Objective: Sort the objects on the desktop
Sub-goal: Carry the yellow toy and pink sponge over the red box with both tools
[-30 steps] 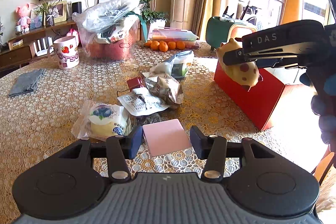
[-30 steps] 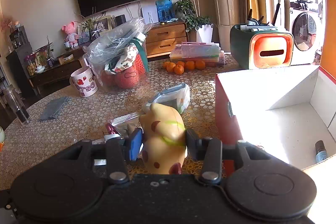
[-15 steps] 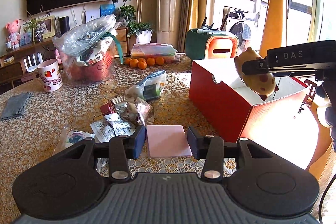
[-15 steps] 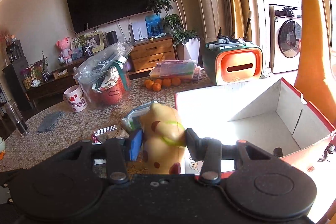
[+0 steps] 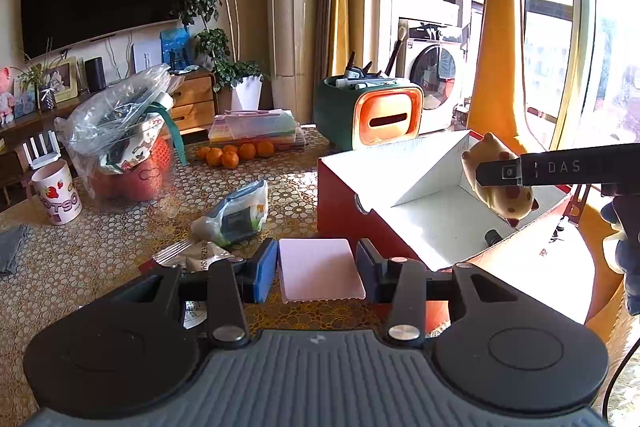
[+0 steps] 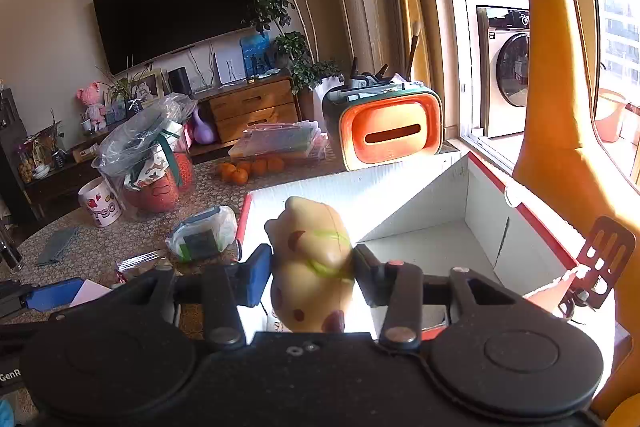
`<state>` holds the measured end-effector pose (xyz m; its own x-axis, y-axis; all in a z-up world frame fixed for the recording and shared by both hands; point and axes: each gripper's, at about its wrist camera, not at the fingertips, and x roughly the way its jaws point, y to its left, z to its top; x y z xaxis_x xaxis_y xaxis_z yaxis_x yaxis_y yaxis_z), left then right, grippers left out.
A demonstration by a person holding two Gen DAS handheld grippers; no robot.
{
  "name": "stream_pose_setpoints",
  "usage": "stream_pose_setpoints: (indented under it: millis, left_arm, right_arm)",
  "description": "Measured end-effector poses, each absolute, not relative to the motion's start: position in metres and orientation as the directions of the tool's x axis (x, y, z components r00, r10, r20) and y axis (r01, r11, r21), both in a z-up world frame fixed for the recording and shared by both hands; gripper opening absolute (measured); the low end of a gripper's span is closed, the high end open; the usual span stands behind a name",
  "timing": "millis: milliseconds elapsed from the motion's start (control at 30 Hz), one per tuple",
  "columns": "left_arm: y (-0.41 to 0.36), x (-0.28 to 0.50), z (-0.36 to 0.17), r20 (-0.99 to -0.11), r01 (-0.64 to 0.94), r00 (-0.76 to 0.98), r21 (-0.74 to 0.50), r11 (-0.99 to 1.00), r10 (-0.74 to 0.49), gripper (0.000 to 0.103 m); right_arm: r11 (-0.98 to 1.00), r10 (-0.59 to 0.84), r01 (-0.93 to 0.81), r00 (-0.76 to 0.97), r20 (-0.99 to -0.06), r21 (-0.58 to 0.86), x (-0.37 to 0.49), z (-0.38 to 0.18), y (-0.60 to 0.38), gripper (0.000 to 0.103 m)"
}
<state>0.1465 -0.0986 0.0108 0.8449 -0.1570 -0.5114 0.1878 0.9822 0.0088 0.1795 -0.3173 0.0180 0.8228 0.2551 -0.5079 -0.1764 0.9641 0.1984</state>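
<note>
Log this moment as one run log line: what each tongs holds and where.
left tongs: shut on pink pad, beside red box | right tongs: shut on spotted toy, over open box | neither released

- Pale pink rectangular pad (image 5: 321, 269): near edge hidden behind the left gripper (image 5: 316, 273) body; how the fingers meet its sides cannot be told.
- Yellow spotted animal-shaped squeeze toy (image 6: 314, 267): underside hidden behind the right gripper (image 6: 314, 269) body; in the left view a black finger (image 5: 504, 173) crosses its middle.
- Small dark bottle (image 5: 493, 237) in the red-and-white cardboard box (image 5: 344, 203): only its top shows over the near wall; label unreadable.
- White mug with red print (image 5: 56, 193): lettering partly turned away.
- Grey folded cloth (image 5: 10, 247): cut off at left edge.
- Clear plastic bag over red basket (image 5: 120, 131): contents indistinct.
</note>
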Motion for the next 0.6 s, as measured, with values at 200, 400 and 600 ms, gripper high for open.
stream_pose_setpoints:
  millis: [200, 400, 600]
  left_arm:
    - [-0.132, 0.170, 0.013, -0.521, 0.252, 0.829, 0.028, 0.967, -0.201, 0.042]
    - [-0.163, 0.199, 0.013, -0.544, 0.333, 0.802, 0.066, 0.941, -0.246, 0.042]
    - [-0.188, 0.236, 0.006, -0.601, 0.401, 0.748, 0.072, 0.913, -0.281, 0.042]
  right_arm:
    - [0.969, 0.229, -0.144, 0.827, -0.513, 0.201, 0.190, 0.013, -0.343, 0.044]
    - [0.975, 0.203, -0.117, 0.820, -0.536, 0.190, 0.207, 0.005, -0.367, 0.044]
    - [0.975, 0.202, -0.109, 0.795, -0.572, 0.194, 0.225, -0.007, -0.383, 0.044]
